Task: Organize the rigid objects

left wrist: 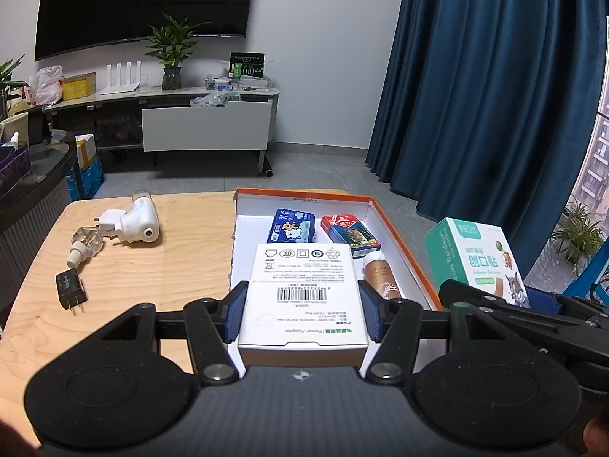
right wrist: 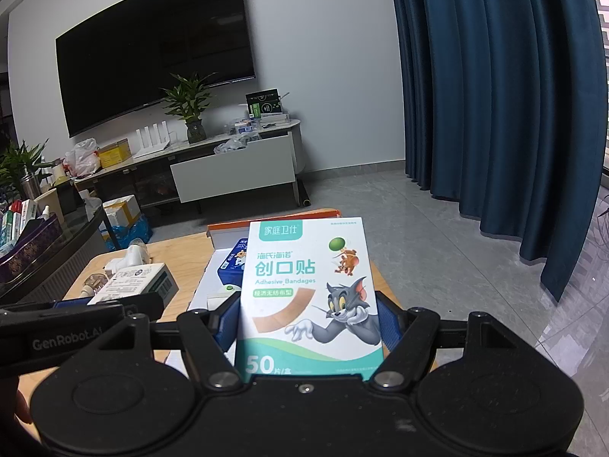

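A: Where are we in the sorting?

B: Mid-load, I'd judge. The orange tray (left wrist: 399, 236) sits on the right of the wooden table (left wrist: 152, 266) and already holds a blue tin (left wrist: 291, 226), a card box (left wrist: 352, 234) and a small bottle (left wrist: 380, 274). The left gripper (left wrist: 302, 316) pinches a white adapter box (left wrist: 304, 297) by its two long sides, above the tray's near half. The right gripper (right wrist: 308, 327) is clamped on a bandage box (right wrist: 310, 293), held upright off the tray's right edge.

A: Next move?

B: Probably lower the adapter box into the free near-left part of the tray, then spread the fingers. It's wide, so it must stay clear of the bottle just to its right and the tin beyond it.

A: Anything in the way?

B: The two grippers are close together; the bandage box should wait its turn. Still loose on the table's left: a white plug-in device (left wrist: 139, 221), a clear refill bottle (left wrist: 85, 245) and a black charger (left wrist: 70, 289).
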